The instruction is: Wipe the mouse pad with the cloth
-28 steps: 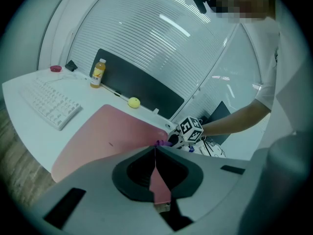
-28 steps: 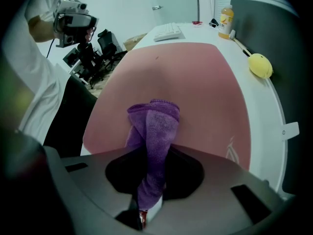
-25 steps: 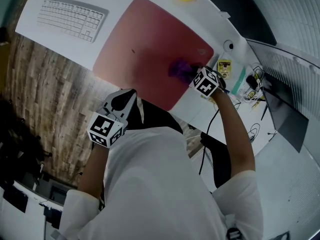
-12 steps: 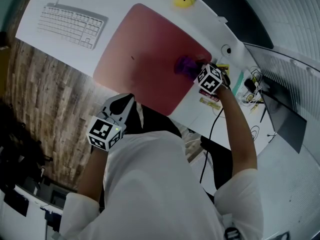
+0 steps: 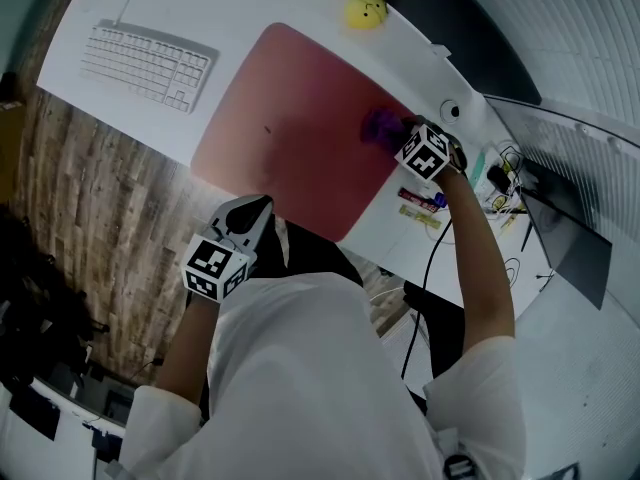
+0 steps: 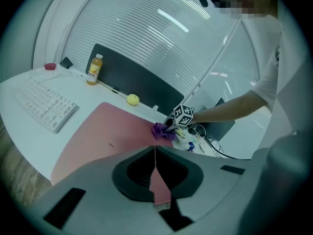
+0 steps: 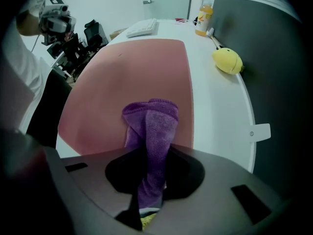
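A large pink mouse pad (image 5: 290, 128) lies on the white desk (image 5: 240, 13). A purple cloth (image 5: 380, 125) rests on the pad near its right far corner, with my right gripper (image 5: 400, 134) shut on it. In the right gripper view the cloth (image 7: 151, 126) runs bunched between the jaws and presses on the pad (image 7: 132, 82). My left gripper (image 5: 258, 208) hangs off the desk's near edge, shut with nothing in it; its jaws (image 6: 155, 155) meet in the left gripper view, which also shows the cloth (image 6: 160, 130).
A white keyboard (image 5: 145, 63) lies left of the pad. A yellow round toy (image 5: 365, 10) sits behind it, and an orange bottle (image 6: 94, 69) stands by the dark back panel (image 6: 137, 80). Cables and small items (image 5: 500, 183) crowd the desk's right end. Wooden floor (image 5: 90, 198) lies below.
My right gripper has slid the cloth across the pad toward its far right corner. The left gripper has hardly moved.
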The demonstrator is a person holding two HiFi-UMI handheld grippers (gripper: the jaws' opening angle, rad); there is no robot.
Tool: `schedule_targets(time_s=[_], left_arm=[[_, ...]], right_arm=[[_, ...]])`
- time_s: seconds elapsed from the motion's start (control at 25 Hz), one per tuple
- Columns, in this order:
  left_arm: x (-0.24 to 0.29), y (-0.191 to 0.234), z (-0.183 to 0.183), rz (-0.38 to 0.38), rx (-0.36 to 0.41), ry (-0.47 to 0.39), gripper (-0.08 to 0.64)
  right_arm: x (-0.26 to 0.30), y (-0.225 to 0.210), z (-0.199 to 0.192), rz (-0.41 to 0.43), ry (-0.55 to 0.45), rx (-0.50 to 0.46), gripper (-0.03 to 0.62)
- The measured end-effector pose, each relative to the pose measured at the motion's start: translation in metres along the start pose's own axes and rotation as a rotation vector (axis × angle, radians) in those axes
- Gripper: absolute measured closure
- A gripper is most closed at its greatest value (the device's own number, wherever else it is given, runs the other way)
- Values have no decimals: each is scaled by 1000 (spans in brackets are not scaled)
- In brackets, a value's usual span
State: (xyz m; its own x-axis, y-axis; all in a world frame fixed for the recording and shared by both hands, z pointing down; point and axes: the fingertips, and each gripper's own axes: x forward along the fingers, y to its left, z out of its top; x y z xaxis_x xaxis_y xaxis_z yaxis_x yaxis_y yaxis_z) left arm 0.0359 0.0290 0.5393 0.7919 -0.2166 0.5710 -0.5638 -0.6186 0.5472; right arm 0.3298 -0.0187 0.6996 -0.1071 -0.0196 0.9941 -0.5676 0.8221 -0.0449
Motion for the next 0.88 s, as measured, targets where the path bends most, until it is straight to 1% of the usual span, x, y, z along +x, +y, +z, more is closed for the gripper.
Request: schedule_targets(time_s=[0.36,0.6,0.72,0.88], left_arm=[[10,-1,-1,-19,23,24,540],[13,-6,6,-33,41,21,540],[15,-7,6,-37,46,23,540],[18,-4,5,-35,43,31,540]], right_arm=[[-1,-31,-2,-93,21,27,517],[-14,-57,-1,-177,28,54,517],[-29,-69,3,-232,17,57,517],[-47,-86,22,-330,-15,54,517]])
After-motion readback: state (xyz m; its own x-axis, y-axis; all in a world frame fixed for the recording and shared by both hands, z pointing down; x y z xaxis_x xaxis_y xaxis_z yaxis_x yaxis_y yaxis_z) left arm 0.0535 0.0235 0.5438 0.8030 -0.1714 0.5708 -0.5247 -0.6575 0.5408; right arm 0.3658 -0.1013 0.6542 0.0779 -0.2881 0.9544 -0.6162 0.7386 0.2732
